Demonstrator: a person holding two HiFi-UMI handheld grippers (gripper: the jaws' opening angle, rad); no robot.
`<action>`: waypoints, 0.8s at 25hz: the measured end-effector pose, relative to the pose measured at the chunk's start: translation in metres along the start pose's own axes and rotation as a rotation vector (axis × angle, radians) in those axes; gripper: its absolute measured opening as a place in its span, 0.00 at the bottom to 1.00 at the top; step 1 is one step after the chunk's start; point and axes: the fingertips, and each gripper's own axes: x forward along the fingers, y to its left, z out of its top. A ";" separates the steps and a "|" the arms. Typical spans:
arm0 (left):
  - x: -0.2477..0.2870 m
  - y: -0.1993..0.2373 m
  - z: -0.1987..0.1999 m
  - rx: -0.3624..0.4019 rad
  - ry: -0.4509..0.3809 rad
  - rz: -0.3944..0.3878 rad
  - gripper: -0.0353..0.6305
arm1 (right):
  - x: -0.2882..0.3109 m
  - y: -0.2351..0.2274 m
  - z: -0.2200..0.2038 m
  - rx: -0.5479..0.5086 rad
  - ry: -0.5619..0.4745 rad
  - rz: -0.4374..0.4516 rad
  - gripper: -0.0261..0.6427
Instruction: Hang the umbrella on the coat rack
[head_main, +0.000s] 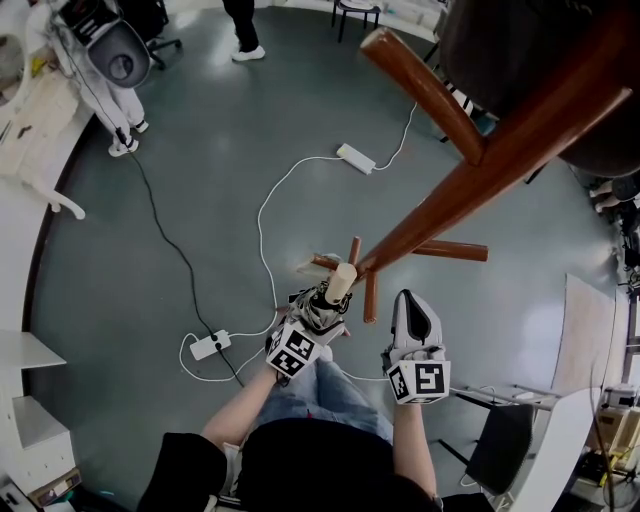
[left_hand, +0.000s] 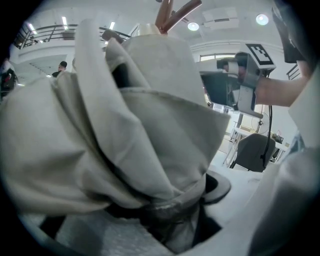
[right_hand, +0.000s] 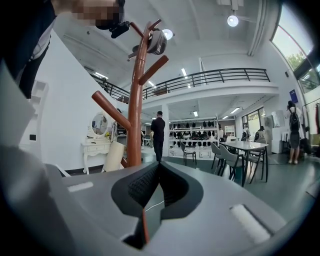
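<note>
A folded grey-beige umbrella (head_main: 318, 306) with a pale cylindrical handle end (head_main: 341, 283) stands upright in my left gripper (head_main: 322, 300), which is shut on its bunched fabric. That fabric (left_hand: 140, 115) fills the left gripper view. The brown wooden coat rack (head_main: 470, 180) rises just beyond the umbrella, its lower pegs (head_main: 450, 250) close to the handle end. The peg tips (left_hand: 170, 15) show above the fabric. My right gripper (head_main: 413, 305) is level beside the rack's pole (right_hand: 134, 115), its jaws shut on nothing. The umbrella (right_hand: 114, 156) shows left of the pole.
A dark item (head_main: 520, 50) hangs on the rack's upper pegs. A white power strip (head_main: 210, 346), an adapter (head_main: 356, 158) and cables lie on the grey floor. A dark chair (head_main: 500, 445) stands at the right, white shelving (head_main: 25, 400) at the left. A person (right_hand: 158, 131) stands farther off.
</note>
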 end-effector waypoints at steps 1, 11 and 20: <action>0.000 -0.001 -0.003 -0.002 0.004 0.000 0.52 | 0.001 0.001 0.000 -0.001 0.000 0.002 0.05; 0.009 -0.008 -0.028 -0.037 0.017 0.025 0.52 | 0.003 0.014 -0.014 -0.004 0.004 0.031 0.05; 0.024 -0.005 -0.029 -0.058 -0.039 0.085 0.52 | 0.009 0.035 -0.101 0.117 0.038 0.038 0.05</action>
